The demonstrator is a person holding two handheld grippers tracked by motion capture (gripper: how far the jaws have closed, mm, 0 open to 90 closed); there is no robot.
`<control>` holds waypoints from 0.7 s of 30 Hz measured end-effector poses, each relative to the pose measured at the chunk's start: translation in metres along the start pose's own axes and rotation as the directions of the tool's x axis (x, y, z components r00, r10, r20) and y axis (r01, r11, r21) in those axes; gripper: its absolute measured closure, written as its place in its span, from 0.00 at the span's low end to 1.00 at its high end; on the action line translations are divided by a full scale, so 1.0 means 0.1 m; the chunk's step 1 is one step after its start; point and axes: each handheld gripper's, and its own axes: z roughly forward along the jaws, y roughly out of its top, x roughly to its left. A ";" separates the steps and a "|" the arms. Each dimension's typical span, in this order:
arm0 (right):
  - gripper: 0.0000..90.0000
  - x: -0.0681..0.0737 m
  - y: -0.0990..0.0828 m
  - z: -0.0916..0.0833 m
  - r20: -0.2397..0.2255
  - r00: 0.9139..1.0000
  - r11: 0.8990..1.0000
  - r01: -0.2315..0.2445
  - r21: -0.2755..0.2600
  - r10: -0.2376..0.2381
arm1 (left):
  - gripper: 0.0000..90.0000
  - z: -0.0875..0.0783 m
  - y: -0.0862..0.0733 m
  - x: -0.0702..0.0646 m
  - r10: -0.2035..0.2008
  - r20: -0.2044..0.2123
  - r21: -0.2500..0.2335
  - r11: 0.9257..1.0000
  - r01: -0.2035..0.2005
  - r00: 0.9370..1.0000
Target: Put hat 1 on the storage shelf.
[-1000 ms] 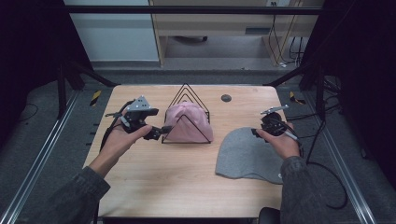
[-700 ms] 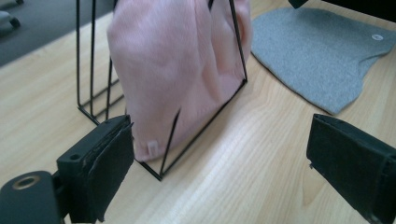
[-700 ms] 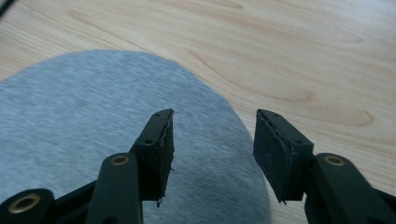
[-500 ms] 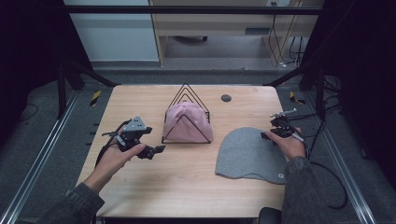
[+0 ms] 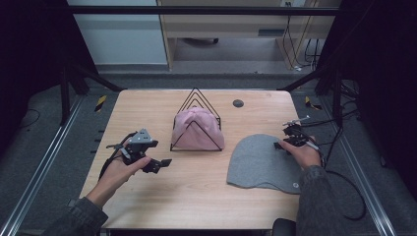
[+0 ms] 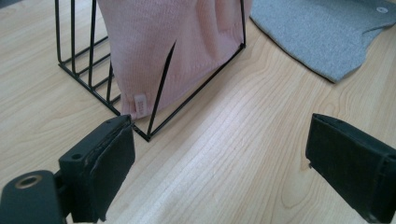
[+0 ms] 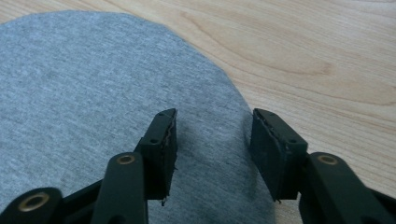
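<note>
Jaws of both grippers apart, pink hat (image 5: 196,129) inside wire rack (image 5: 198,100), grey hat (image 5: 260,162) flat on table (image 5: 196,196)

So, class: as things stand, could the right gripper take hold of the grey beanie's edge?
Probably yes. The right gripper is open, its jaws spread just above the grey beanie near its rim, which lies flat on the wooden table. Nothing lies between them.

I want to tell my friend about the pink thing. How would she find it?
Look at the middle of the wooden table for the black wire rack. The pink knit hat sits inside it. The other hat is grey and lies flat on the table to the right.
</note>
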 end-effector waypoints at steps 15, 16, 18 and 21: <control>0.95 0.03 -0.01 -0.01 -0.050 0.998 0.999 0.037 0.009 -0.037 | 0.09 0.05 -0.05 -0.11 0.029 0.094 0.130 0.991 -0.041 0.995; 0.95 0.04 -0.01 -0.01 -0.049 0.998 0.999 0.044 0.005 -0.044 | 0.09 0.06 -0.06 -0.11 0.039 0.102 0.150 0.987 -0.054 0.994; 0.95 0.05 0.00 -0.01 -0.046 0.998 0.999 0.053 0.004 -0.052 | 0.09 0.07 -0.07 -0.13 0.037 0.108 0.154 0.987 -0.053 0.993; 0.96 0.08 0.01 -0.07 -0.048 0.996 0.997 0.067 -0.026 -0.069 | 0.09 0.08 -0.08 -0.10 0.048 0.107 0.166 0.984 -0.065 0.993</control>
